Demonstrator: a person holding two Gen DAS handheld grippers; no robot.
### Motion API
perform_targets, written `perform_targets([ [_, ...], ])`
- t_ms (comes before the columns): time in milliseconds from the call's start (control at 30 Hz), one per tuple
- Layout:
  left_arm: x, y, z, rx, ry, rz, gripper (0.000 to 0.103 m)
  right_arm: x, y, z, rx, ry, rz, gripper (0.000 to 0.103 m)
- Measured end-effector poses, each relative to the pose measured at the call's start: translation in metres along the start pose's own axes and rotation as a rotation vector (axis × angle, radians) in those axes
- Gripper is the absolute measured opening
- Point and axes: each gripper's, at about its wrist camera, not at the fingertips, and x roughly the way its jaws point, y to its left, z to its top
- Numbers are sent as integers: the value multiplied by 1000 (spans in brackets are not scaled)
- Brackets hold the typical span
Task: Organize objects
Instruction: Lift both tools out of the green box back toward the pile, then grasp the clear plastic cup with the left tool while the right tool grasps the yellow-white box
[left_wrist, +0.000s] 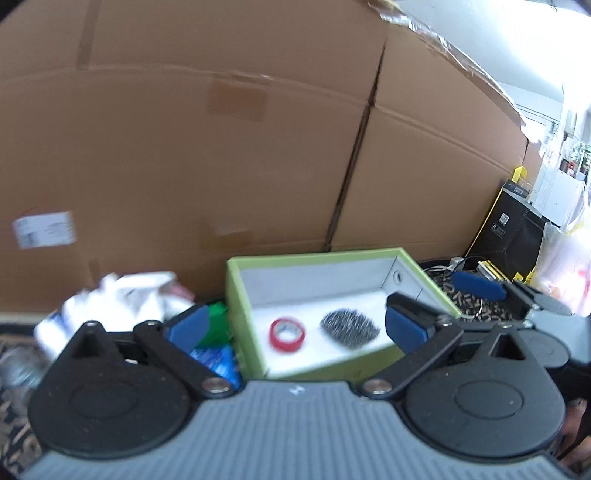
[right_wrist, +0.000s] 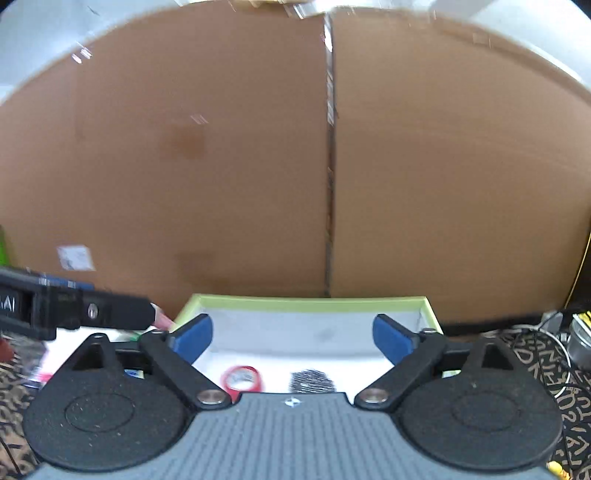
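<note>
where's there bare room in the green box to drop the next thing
The green box has bare white floor along its back wall, behind the red tape roll and the steel scrubber, plus a strip left of the tape. The front middle is taken by those two. Outside the left wall it is crowded: a green item and crumpled white bags.
</note>
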Motion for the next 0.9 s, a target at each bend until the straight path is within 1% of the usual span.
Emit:
perform_targets([
  [100, -34, 12, -21, 1, -18, 51, 103, -33, 20, -8, -5, -46, 51, 102],
  [133, -46, 18, -28, -3, -26, 61, 103, -37, 25, -10, -4, -63, 67, 102],
  [200, -66, 31, -42, -38, -36, 80, 103, -48, 41, -19, 6, -101, 99, 103],
  [267, -78, 46, -55, -82, -35, 95, 103, -58, 52, -30, 15, -105, 129, 103],
  [367, -90, 74, -78, -152, -23, 118, 103, -68, 76, -47, -1, -69, 173, 103],
  [433, -91, 91, -95, -185, -4, 140, 103, -71, 94, -56, -13, -44, 198, 103],
  [533, -90, 120, -116, -251, 42, 198, 103, -63, 115, -72, -3, 0, 275, 103],
  [600, -94, 137, -126, -298, 46, 219, 103, -53, 125, -80, -16, 41, 301, 103],
  [700, -98, 155, -130, -345, 45, 234, 103, -43, 145, -92, -44, 103, 318, 103],
  [800, -99, 167, -130, -350, 43, 246, 103, -26, 165, -96, -73, 143, 332, 103],
  [867, -99, 174, -127, -353, 40, 253, 103, -20, 175, -99, -82, 153, 326, 98],
  [900, -97, 176, -124, -354, 41, 256, 103, -17, 179, -98, -83, 157, 325, 97],
])
